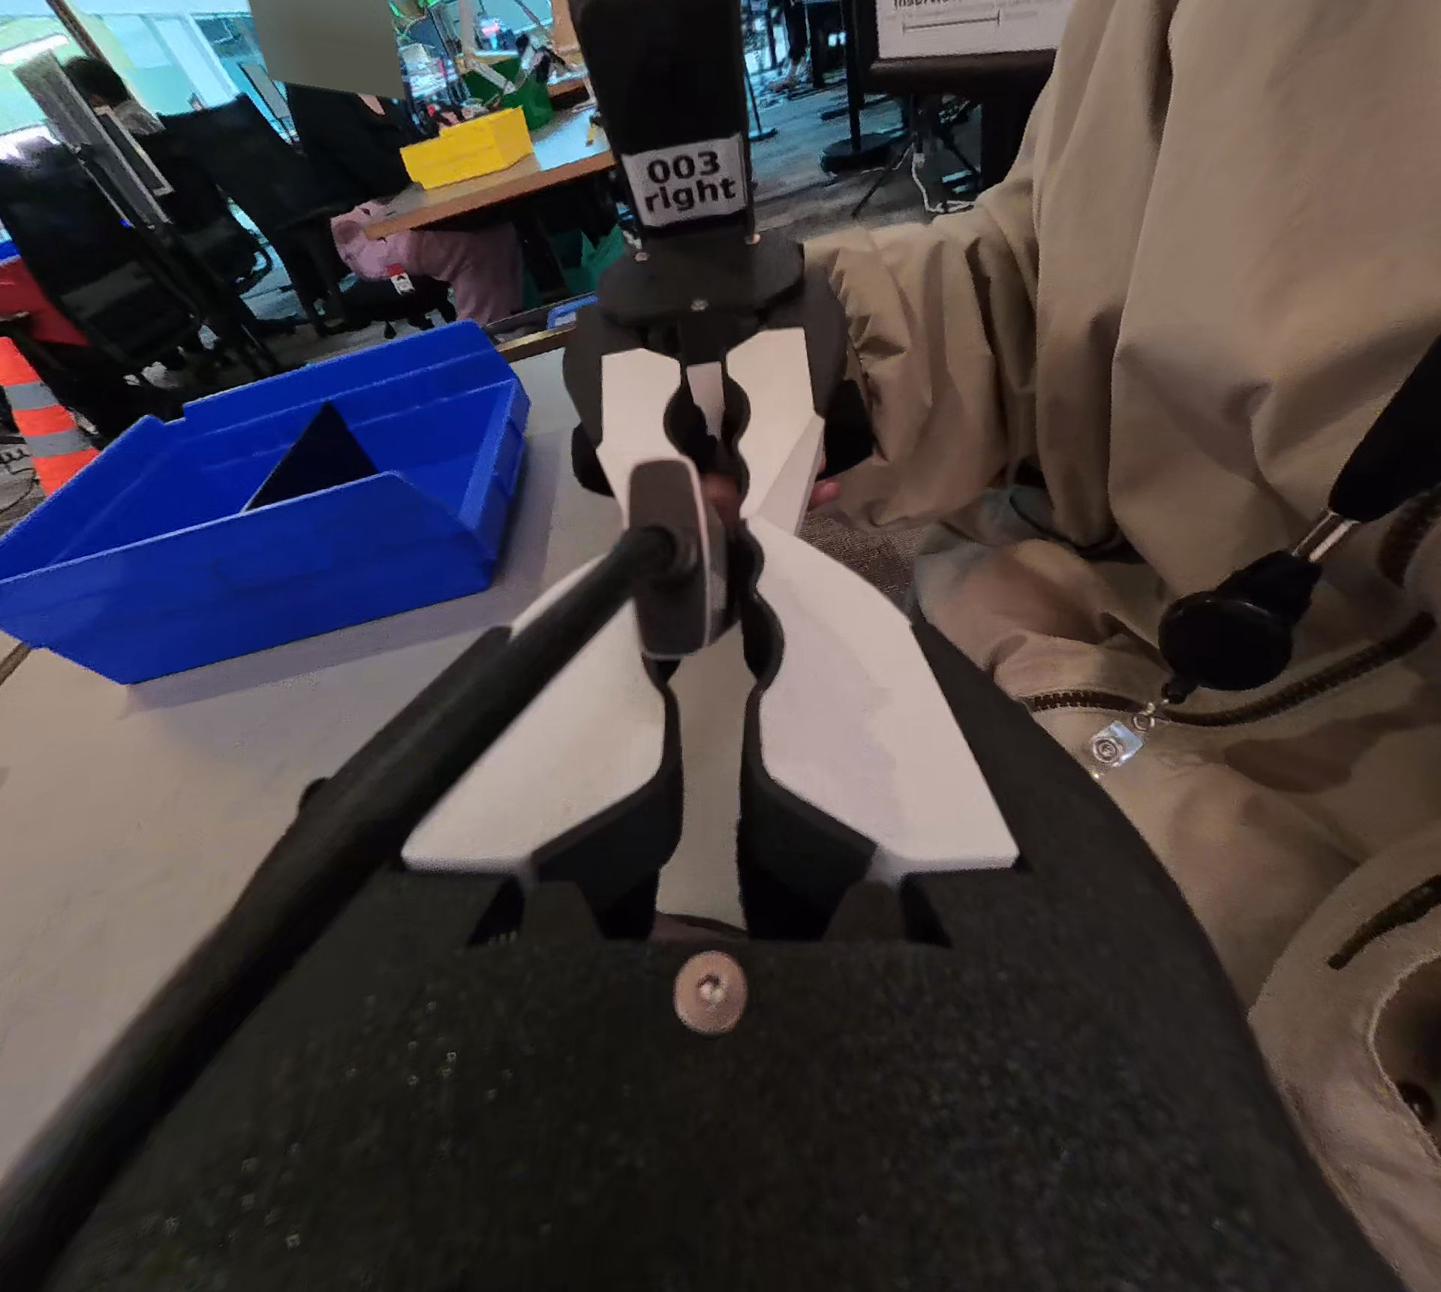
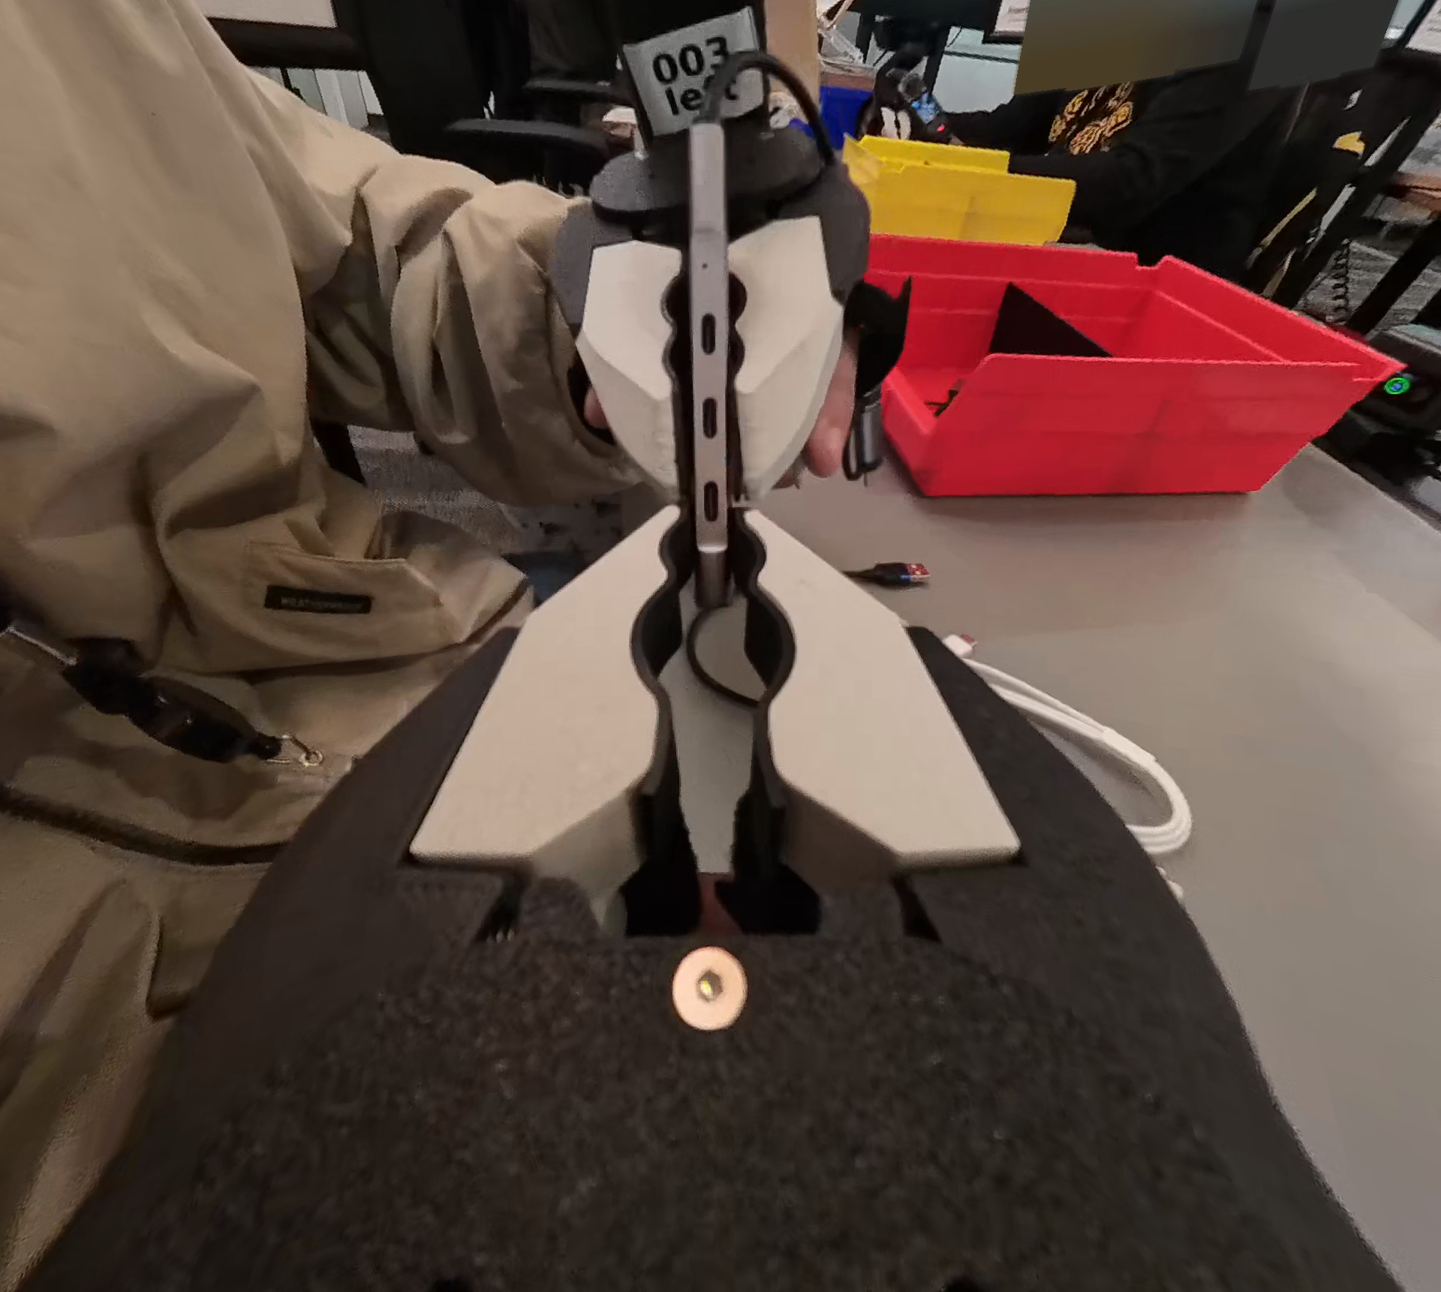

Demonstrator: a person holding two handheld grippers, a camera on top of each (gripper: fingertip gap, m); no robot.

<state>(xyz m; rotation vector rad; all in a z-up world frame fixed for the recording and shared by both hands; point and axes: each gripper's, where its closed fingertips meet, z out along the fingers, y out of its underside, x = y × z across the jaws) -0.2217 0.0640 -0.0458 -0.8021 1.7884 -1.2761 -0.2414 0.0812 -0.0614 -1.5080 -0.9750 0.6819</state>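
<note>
My left gripper (image 1: pixel 725 565) is shut on a flat grey hub (image 1: pixel 674 557); the hub's black cable (image 1: pixel 437 701) runs back to the lower left. In the right wrist view the hub (image 2: pixel 708 350) stands edge-on with three oval ports, held by the left gripper (image 2: pixel 706 475). My right gripper (image 2: pixel 711 545) is shut on a small grey plug (image 2: pixel 711 576) with a looped black cable (image 2: pixel 721 670). The plug's tip meets the hub's near end. The two grippers face each other tip to tip above the grey table (image 2: pixel 1170 631). The right gripper (image 1: pixel 721 491) also shows in the left wrist view.
A blue bin (image 1: pixel 273 498) stands on the table left of the grippers. A red bin (image 2: pixel 1092 366) and a yellow bin (image 2: pixel 959 194) stand on the other side. A white cable (image 2: pixel 1092 763) and a loose black cable with a red-tipped plug (image 2: pixel 897 572) lie on the table. A person's beige jacket (image 1: pixel 1170 319) is close by. Less than 4 cm separates the two grippers' tips.
</note>
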